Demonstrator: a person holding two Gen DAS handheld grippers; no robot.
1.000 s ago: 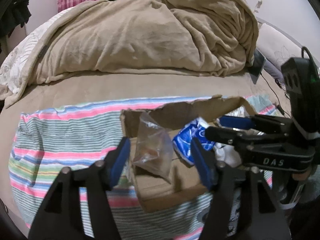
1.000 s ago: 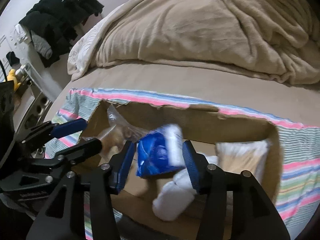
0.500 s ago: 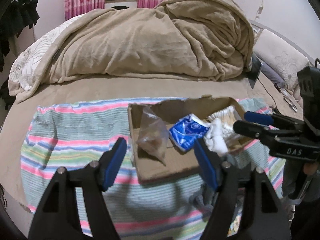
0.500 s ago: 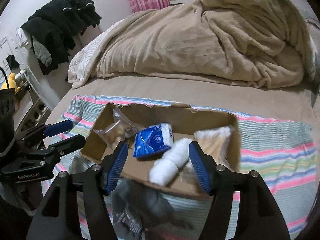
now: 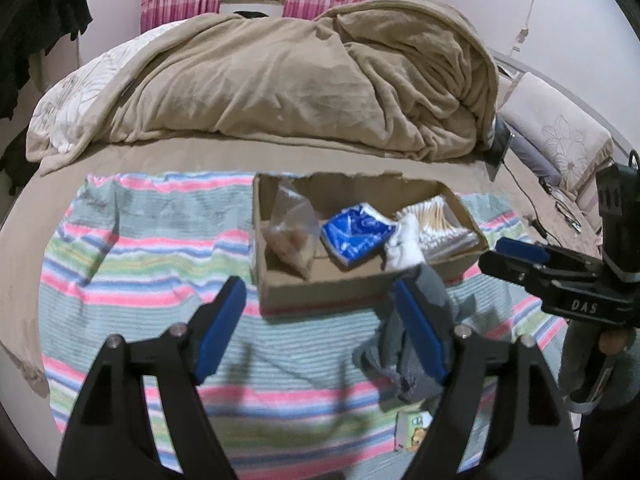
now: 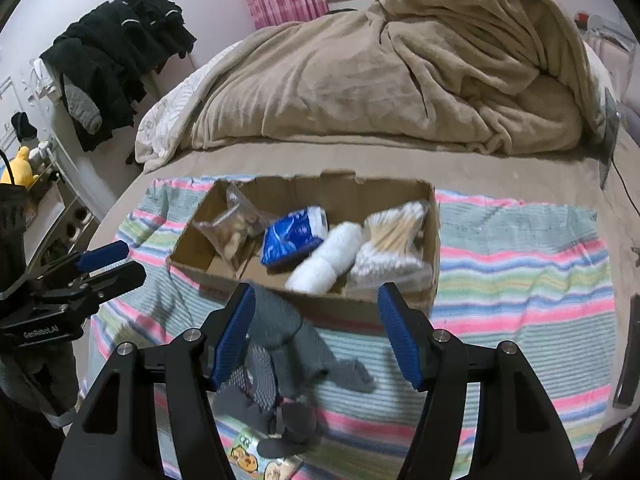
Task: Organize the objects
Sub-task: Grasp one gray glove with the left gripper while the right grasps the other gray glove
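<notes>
Left wrist: bed [image 5: 168, 156], striped cloth [image 5: 132, 264], box [image 5: 320, 292]; both hand-held grippers [image 5: 320, 320] [image 6: 316, 332] wide open, empty, pulled back since earlier.

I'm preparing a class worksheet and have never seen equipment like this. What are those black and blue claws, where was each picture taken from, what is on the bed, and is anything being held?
A person holds a two-finger claw in each hand; a camera on each looks along its fingers. One picture shows the left claw, the other the right claw. Both are open and hold nothing. On the striped cloth stands an open cardboard box with a clear plastic bag, a blue packet, a white roll and cotton swabs. A grey sock lies in front.
</notes>
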